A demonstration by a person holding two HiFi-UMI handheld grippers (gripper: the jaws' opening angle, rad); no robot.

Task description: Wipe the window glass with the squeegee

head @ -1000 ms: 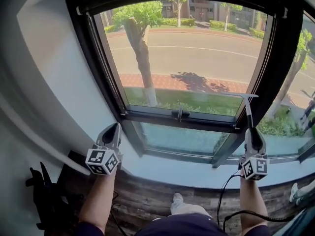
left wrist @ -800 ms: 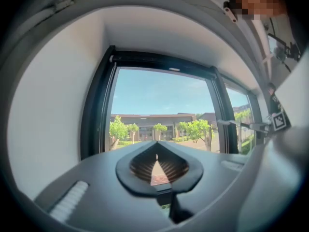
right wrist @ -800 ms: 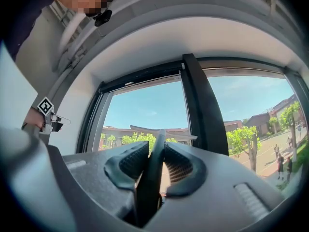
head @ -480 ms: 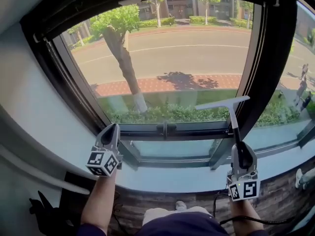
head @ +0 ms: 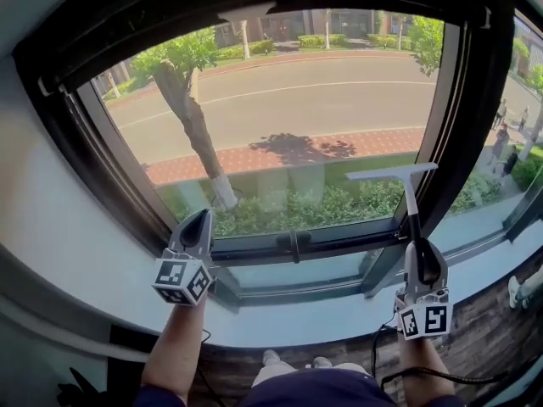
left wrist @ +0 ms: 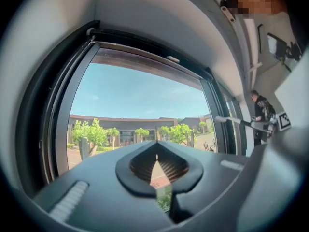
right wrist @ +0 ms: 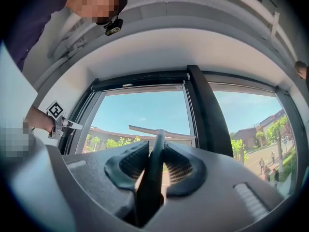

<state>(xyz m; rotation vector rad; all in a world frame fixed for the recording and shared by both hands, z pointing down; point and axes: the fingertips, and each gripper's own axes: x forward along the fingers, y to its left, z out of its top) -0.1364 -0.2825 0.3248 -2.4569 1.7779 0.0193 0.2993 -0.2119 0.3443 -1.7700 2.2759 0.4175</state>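
Observation:
The squeegee (head: 405, 190) has a pale blade against the lower right of the window glass (head: 297, 100) and a dark handle running down. My right gripper (head: 418, 244) is shut on that handle below the pane. In the right gripper view the handle (right wrist: 155, 153) stands clamped between the jaws, with the blade (right wrist: 161, 131) across the glass (right wrist: 145, 108). My left gripper (head: 201, 219) is shut and empty, held near the pane's lower left corner. In the left gripper view its jaws (left wrist: 156, 153) meet at the tips, and the squeegee (left wrist: 236, 121) shows far right.
A black window frame (head: 93, 134) surrounds the pane, with a latch handle (head: 293, 244) on its bottom rail. A thick dark mullion (head: 465, 125) stands right of the squeegee. A white sill (head: 297, 314) runs below. A cable (head: 377, 346) hangs from the right gripper.
The squeegee blade has shifted a little left, away from the right-hand frame, and now sits slightly tilted. The head view has swung, so the window fills more of it. The left gripper stayed put.

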